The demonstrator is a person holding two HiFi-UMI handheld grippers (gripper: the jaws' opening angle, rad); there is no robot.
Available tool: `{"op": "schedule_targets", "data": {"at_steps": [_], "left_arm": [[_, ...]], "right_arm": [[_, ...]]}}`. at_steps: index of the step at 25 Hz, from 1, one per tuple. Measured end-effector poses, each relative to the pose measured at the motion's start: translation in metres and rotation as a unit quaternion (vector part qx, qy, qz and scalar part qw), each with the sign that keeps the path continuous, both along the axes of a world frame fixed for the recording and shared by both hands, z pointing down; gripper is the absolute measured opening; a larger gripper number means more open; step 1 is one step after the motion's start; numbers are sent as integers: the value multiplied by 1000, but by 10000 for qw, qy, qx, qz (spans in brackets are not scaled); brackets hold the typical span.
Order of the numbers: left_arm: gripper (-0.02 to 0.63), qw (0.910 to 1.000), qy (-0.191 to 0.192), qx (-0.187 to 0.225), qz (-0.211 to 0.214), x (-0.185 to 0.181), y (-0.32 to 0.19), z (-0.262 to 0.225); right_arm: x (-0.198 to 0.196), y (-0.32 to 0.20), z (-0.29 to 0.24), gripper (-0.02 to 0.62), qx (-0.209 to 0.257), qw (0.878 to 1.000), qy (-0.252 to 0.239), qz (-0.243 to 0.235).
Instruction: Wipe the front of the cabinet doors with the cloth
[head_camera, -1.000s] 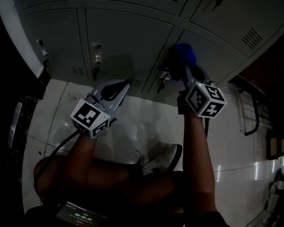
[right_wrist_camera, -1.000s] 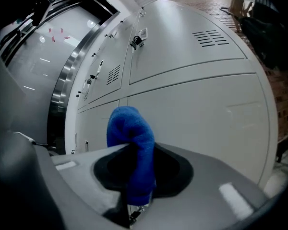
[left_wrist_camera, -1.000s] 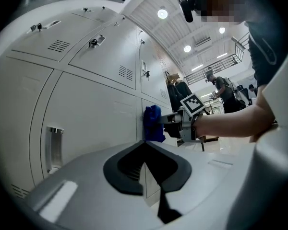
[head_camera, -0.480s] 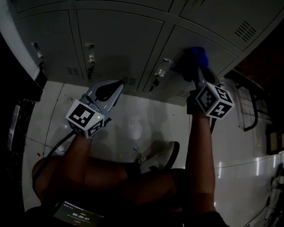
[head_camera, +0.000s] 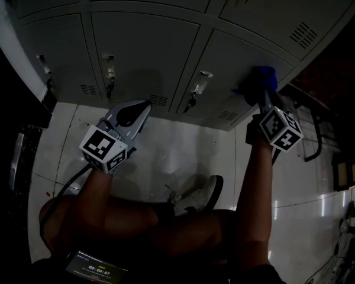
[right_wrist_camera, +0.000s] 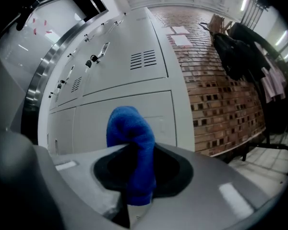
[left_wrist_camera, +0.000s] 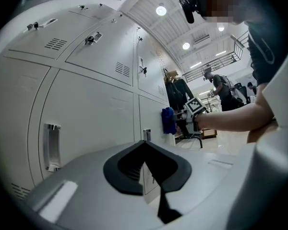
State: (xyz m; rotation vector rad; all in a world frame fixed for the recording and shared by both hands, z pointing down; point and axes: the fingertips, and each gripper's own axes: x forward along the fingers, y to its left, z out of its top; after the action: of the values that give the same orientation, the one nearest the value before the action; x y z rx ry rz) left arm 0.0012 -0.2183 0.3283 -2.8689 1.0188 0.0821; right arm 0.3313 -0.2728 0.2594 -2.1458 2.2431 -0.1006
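Observation:
A bank of grey metal cabinet doors [head_camera: 148,46] fills the top of the head view, each door with a vent and a latch handle. My right gripper [head_camera: 261,90] is shut on a blue cloth [head_camera: 264,77] and presses it against the lower right door [head_camera: 248,52], near that door's right edge. The right gripper view shows the blue cloth [right_wrist_camera: 132,150] bunched between the jaws, right in front of the door [right_wrist_camera: 134,109]. My left gripper [head_camera: 132,112] hangs shut and empty below the middle door, apart from it. From the left gripper view, the cloth [left_wrist_camera: 168,120] is seen far off against the door.
A glossy tiled floor [head_camera: 183,152] lies under the cabinets, with the person's legs and a shoe [head_camera: 198,197] on it. A brick wall [right_wrist_camera: 221,80] and hanging dark clothes [right_wrist_camera: 240,51] stand to the right of the cabinets. A dark metal frame [head_camera: 313,141] is at the right.
My right gripper has carried the blue cloth rightward across the lower right door, from near its latch to its right edge. The left gripper has barely moved.

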Motion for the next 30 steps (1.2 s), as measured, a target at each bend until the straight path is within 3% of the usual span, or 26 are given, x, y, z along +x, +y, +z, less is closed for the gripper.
{"op": "schedule_targets", "data": {"at_steps": [12,17,21,25,30], "left_arm": [[6,10000,-27,-7,22,2,2,1],[5,10000,-21,0,10,1,1,1],[6,10000,-20,15,9,1,1,0],[5,10000,-19,27,10,1,2,-1],[5,10000,2,24,-10,0,1,-2]], "right_arm": [[74,15,8,80,-62,9961,-316,819],[73,21,4,80,17,9956,-412,836],[26,19,-12,80,200,9984,-415,329],[-56,13,-23,80,331,9963,-490,-619],[-144,2,9,80,13,9868,-452,-1557]]}}
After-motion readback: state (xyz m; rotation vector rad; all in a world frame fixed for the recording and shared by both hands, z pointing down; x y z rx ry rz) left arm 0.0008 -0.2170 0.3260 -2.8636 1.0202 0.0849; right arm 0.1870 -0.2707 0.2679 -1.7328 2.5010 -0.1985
